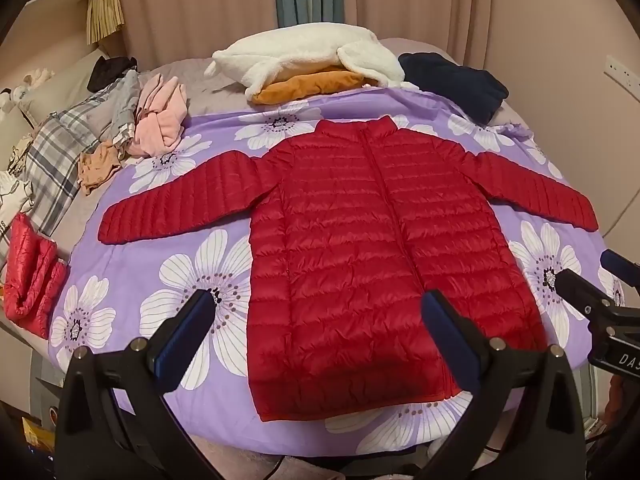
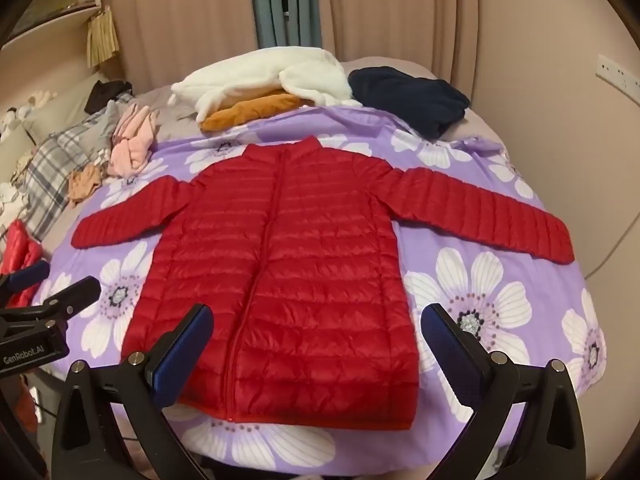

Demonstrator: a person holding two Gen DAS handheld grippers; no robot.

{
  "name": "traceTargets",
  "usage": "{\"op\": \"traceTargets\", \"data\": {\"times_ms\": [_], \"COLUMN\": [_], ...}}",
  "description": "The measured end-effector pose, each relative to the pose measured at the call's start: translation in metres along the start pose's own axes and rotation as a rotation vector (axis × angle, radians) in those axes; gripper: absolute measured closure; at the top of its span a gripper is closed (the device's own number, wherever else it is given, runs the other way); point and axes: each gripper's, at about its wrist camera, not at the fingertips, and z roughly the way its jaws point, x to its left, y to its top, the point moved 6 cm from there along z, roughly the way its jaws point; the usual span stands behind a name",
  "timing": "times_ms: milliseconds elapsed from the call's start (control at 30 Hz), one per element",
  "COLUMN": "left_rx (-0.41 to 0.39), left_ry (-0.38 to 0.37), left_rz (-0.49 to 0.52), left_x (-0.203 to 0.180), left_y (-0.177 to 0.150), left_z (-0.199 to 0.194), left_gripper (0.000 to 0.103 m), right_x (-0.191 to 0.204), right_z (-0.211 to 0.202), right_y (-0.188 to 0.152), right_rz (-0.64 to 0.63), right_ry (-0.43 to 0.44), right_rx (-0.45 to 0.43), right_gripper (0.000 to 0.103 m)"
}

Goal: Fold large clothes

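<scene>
Red jacket (image 1: 376, 264) flat, zipped, sleeves spread on the bed's flowered sheet (image 1: 192, 280); my left gripper (image 1: 320, 320) and right gripper (image 2: 316, 332) hover above its hem, spread wide, empty; folding apparently unstarted, so next I take a sleeve inward.

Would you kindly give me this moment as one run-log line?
red jacket: flat, sleeves spread, unfolded | left gripper: open, empty | right gripper: open, empty
</scene>
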Motion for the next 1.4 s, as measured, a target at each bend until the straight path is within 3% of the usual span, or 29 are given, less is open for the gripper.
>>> {"op": "traceTargets", "data": {"times_ms": [1400], "left_rx": [0.002], "left_ry": [-0.007], "left_rz": [0.002], "left_x": [-0.0021], "left_y": [-0.0067], "left_z": [0.0021], "left_gripper": [0.000], "right_x": [0.0070], "right_z": [0.0038], "right_y": [0.0035], "right_rz": [0.001], "right_ry": [0.003], "right_rx": [0.009], "right_gripper": [0.001]}}
